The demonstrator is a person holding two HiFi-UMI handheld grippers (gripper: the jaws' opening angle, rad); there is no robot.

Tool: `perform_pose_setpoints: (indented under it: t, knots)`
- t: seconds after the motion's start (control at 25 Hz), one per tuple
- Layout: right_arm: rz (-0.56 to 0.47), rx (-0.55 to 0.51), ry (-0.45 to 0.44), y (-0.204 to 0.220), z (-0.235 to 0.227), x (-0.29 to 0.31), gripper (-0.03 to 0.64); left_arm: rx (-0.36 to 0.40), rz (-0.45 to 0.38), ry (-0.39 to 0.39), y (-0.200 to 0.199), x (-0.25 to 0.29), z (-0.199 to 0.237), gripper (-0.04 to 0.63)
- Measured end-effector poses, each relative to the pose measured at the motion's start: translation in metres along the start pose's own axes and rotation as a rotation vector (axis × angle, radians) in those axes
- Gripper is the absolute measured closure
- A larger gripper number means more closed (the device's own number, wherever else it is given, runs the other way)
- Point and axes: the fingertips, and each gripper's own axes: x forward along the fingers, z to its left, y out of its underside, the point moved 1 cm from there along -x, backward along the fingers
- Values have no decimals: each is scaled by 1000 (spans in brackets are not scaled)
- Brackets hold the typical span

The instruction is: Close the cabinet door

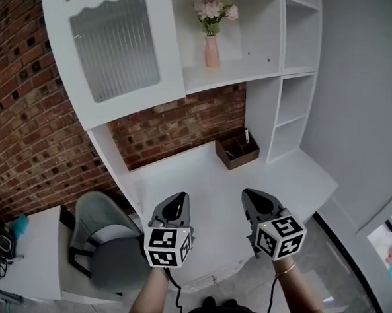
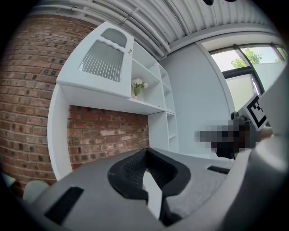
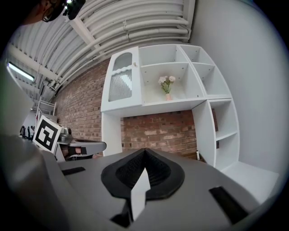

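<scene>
I have both claws pinched fully closed and empty. The left claw (image 1: 179, 198) and right claw (image 1: 249, 195) sit side by side over the near edge of the counter (image 1: 210, 178), pointing level, which I read as standing clear of the work. The cabinet door (image 1: 113, 52) is high above the counter's left end. It is white, with a ribbed glass pane under a scalloped trim, and it looks flush with its frame, so I judge it closed.

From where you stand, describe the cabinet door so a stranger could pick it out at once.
Find the white shelf unit against the brick wall. The cabinet door covers its top-left section, just left of the shelf holding the pink vase of flowers. It is the only fronted section, with a ribbed glass pane; its neighbours are all open shelves.
</scene>
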Motion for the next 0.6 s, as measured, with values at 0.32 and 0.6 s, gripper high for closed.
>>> perform_pose_setpoints:
  t: [0.32,0.6]
  knots:
    - [23,11,-2,24,16,-8,616,-12,18,4,25,-13,-10,586]
    - [45,40,31,42,11,-15,616,-54,33,9,41,-22,-5,586]
